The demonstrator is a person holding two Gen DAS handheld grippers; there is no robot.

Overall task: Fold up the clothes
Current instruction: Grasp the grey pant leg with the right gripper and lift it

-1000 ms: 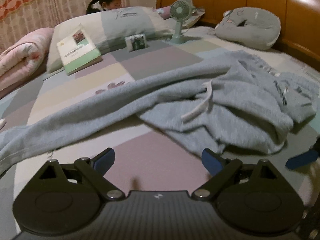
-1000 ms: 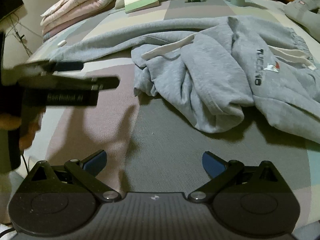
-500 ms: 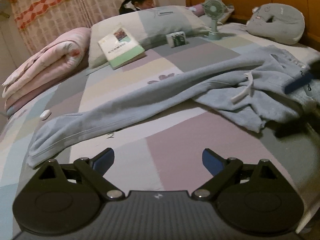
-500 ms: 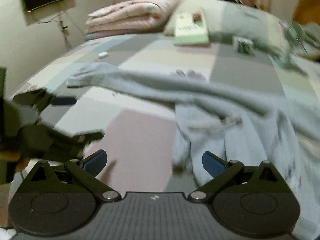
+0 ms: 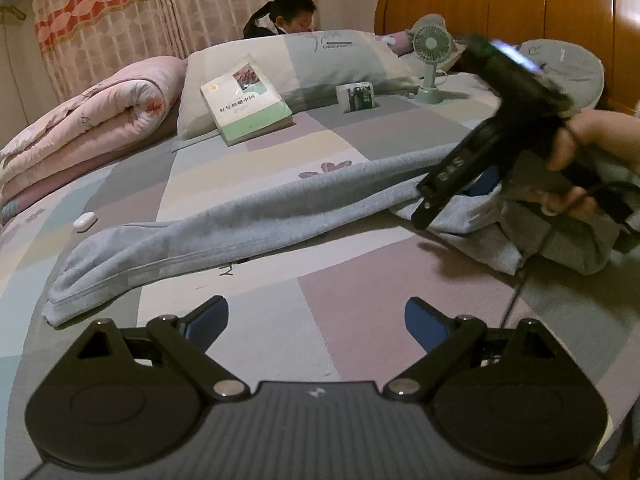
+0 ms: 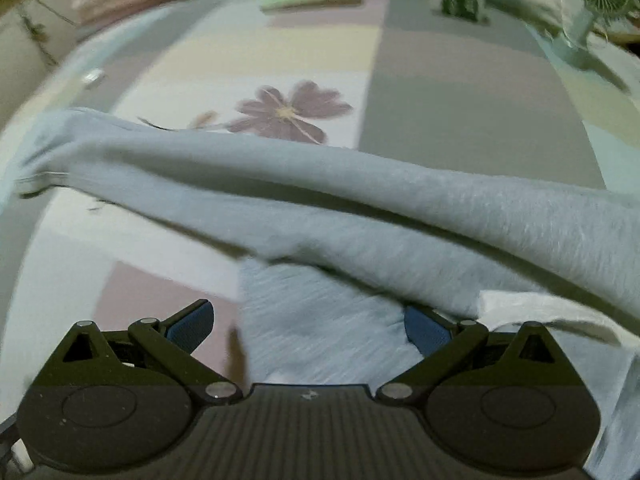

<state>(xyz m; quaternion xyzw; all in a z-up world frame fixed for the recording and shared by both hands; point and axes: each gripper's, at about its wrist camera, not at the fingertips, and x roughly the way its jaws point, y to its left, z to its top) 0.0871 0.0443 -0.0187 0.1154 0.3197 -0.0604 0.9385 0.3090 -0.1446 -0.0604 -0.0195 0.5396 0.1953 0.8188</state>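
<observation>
Left wrist view: the left tool (image 5: 316, 318) hangs over the bed (image 5: 352, 292) with its jaws spread wide and nothing between them. The grey pants (image 5: 248, 216) lie across the patchwork sheet, one leg stretched toward the left with its cuff nearest the camera, the rest bunched at the right. There a hand (image 5: 596, 152) holds the right tool (image 5: 440, 196), blurred, its tip down at the bunched cloth; from here its jaws cannot be made out. Farther back lie a book (image 5: 248, 100) leaning on a pillow (image 5: 312, 64), a small box (image 5: 356, 97), a fan (image 5: 432, 62), a rolled pink quilt (image 5: 88, 124) and a small white thing (image 5: 85, 221). A person (image 5: 286, 20) sits beyond the pillow.

Right wrist view: the right tool (image 6: 308, 326) is low over the pants (image 6: 360, 208), jaws apart, with grey cloth lying between the blue pads but not pinched. A white drawstring (image 6: 540, 312) lies just right of it. The leg runs across the frame, above a flower print (image 6: 288, 112).
</observation>
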